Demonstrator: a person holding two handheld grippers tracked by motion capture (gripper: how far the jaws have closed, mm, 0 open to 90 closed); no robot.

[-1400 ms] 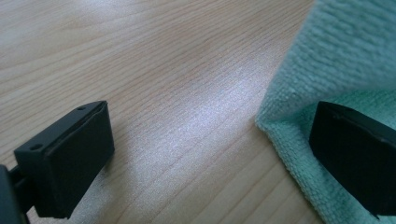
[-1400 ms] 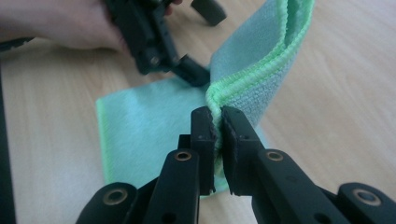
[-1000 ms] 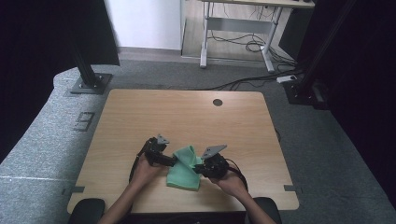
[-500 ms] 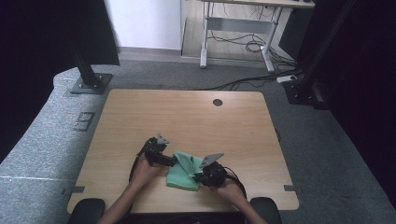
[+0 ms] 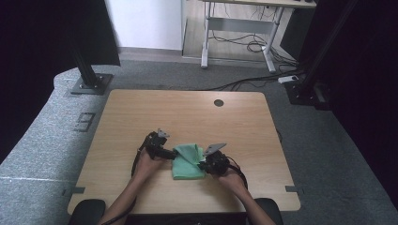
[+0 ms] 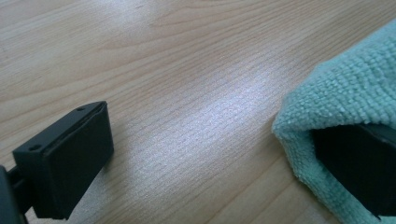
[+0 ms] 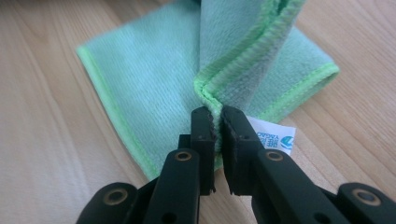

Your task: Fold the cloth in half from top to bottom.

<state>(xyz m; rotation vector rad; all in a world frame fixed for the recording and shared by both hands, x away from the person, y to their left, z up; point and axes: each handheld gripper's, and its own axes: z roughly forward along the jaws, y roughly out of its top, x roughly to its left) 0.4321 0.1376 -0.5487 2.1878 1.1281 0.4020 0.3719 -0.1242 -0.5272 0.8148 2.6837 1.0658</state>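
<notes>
So the right gripper has slid back toward the counter edge, fingers pinched on the green cloth hem, folding it. Left gripper fingers are wide, one tucked under the cloth's fold.

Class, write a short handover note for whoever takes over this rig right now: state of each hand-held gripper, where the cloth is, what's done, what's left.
Right hand-held gripper: shut on the stitched edge of the green cloth, lifting that edge off the table; a white label shows just behind the jaws.
Left hand-held gripper: open, one jaw tucked under a fold of the cloth, the other on bare wood.
Cloth: near the front edge of the table, between both grippers, part flat, part raised.
Done: one edge gripped and lifted.
Left: probably close the left gripper on its fold, then finish folding and lay the cloth flat.
</notes>
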